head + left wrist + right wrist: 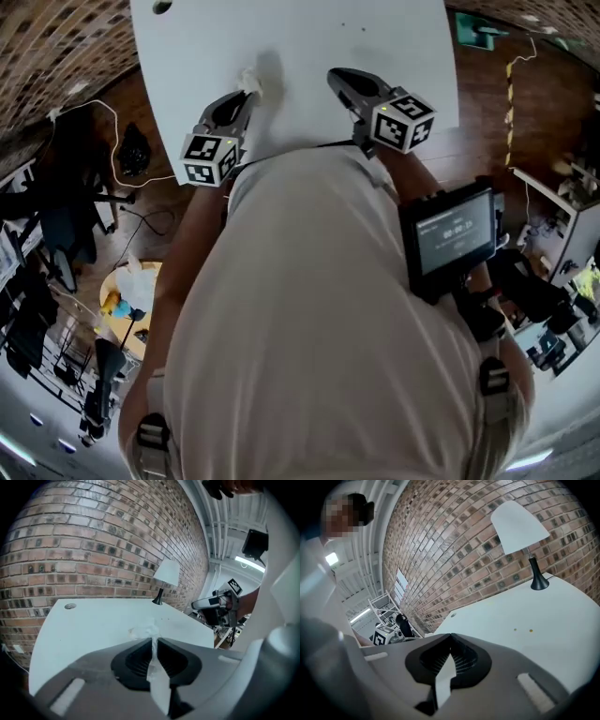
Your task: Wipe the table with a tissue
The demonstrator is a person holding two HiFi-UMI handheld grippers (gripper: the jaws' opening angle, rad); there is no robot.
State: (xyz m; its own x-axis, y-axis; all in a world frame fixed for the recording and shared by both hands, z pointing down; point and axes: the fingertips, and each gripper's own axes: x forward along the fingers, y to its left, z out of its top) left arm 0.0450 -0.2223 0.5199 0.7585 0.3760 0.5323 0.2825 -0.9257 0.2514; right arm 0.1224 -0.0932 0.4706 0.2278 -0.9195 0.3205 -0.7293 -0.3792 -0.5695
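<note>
A small crumpled white tissue (249, 81) (147, 631) sticks out of the tip of my left gripper (246, 94) (153, 638), whose jaws are shut on it. It hangs over the near part of the white table (300, 47) (93, 620) and casts a shadow beside it. My right gripper (336, 77) (451, 635) hovers over the table to the right of the left one, jaws shut with nothing between the tips. From the left gripper view the right gripper (215, 603) shows off to the right. A few small dark specks (523, 630) lie on the table top.
A white-shaded lamp (166, 573) (520, 527) stands at the table's far edge against the brick wall (103, 541). A round cable hole (161, 7) (70, 605) sits in the far left corner. Chairs and cables (84, 187) crowd the wooden floor on the left.
</note>
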